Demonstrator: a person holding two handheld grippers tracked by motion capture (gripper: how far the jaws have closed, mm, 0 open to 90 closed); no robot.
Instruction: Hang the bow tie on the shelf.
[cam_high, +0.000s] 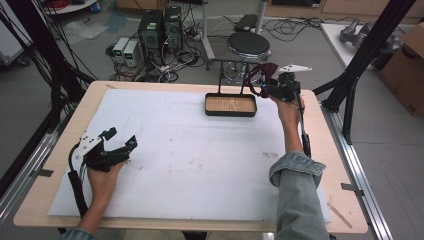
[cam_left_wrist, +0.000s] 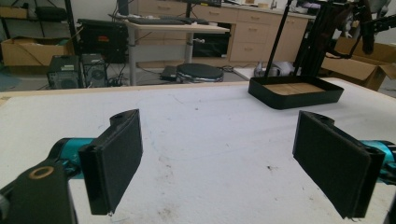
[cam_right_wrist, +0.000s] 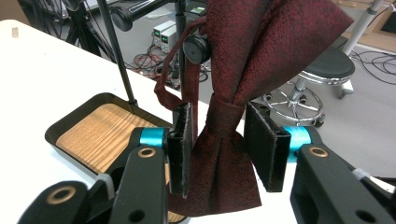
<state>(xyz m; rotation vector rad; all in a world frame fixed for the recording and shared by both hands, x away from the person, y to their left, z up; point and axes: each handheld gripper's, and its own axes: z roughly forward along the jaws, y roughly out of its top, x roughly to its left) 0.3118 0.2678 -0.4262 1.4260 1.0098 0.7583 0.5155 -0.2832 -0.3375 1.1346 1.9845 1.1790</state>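
Left gripper: jaws wide apart, nothing between them, resting low on the surface, well apart from the tray and nearer the person.

Tray: black rim, wood-grain floor, no contents. A thin black stand rises from its far edge.

Right gripper: jaws slightly apart around the knot of the dark red bow tie, pads not pressing. The bow tie hangs beside the stand's crossbar, above the tray's right end.

Risk: if the strap is not properly hooked, the bow tie could slip off the stand and drop onto the tray edge.
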